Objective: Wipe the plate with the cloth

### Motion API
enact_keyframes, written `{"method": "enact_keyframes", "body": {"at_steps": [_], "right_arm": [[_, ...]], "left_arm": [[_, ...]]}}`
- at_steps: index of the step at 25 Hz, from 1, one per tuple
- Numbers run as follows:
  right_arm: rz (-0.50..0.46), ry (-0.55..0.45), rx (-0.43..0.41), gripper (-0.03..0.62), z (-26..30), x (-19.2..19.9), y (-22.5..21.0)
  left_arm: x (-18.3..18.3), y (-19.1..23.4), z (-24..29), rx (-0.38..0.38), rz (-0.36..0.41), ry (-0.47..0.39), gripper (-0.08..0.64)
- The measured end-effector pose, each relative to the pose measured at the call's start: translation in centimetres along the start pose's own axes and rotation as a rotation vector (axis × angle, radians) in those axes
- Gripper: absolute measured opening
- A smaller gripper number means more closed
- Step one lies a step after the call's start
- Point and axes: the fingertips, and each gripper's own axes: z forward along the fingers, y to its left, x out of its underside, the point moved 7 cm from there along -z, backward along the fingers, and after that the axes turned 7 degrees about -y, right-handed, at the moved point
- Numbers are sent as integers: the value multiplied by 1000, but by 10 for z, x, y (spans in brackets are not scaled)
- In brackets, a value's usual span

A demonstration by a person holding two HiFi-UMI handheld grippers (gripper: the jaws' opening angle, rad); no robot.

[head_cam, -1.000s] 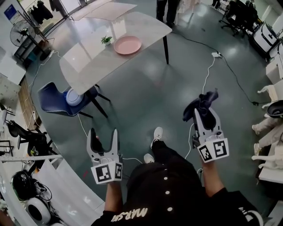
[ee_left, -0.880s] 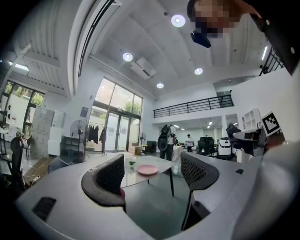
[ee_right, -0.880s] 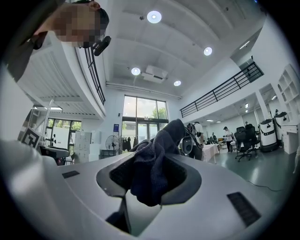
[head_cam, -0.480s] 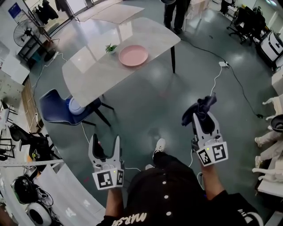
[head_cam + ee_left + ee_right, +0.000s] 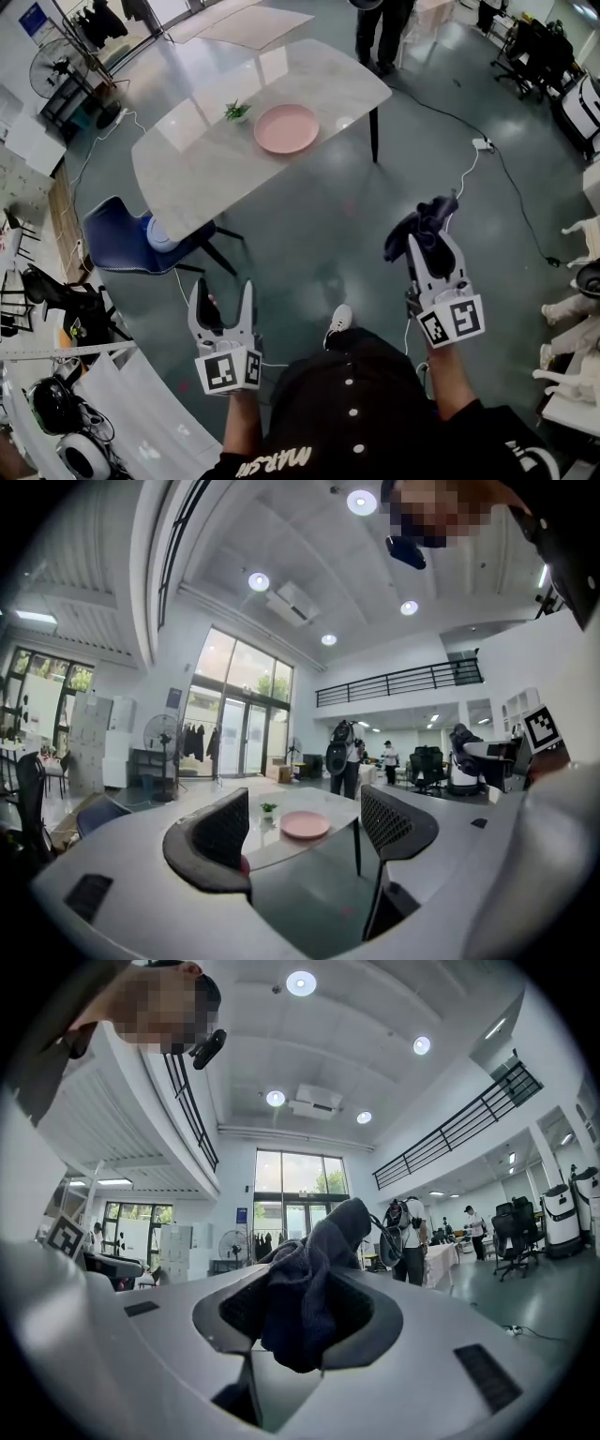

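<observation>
Head view: a person stands on a grey floor, holding 2 grippers low in front. The left gripper point(image 5: 220, 298) has its jaws spread, with nothing between them. The right gripper point(image 5: 434, 251) pinches a dark blue cloth point(image 5: 422, 228), which bunches up above its jaws. Well ahead, a pink plate point(image 5: 286, 128) sits on a pale table point(image 5: 197, 164), near a small potted plant point(image 5: 236, 112). A blue chair point(image 5: 112, 234) stands by the table's left end. Left gripper view: the plate shows far off on the table, framed between the 2 parted jaws. Right gripper view: the jaws are clamped on the cloth, which drapes between them.
</observation>
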Motion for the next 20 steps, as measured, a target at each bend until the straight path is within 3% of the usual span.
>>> {"method": "enact_keyframes", "body": {"at_steps": [11, 20], "right_arm": [[8, -7, -2, 140, 35, 9, -48], [18, 16, -26, 140, 67, 32, -49]], "left_arm": [[5, -27, 49, -15, -12, 16, 379], [22, -17, 77, -12, -19, 54, 379]]}}
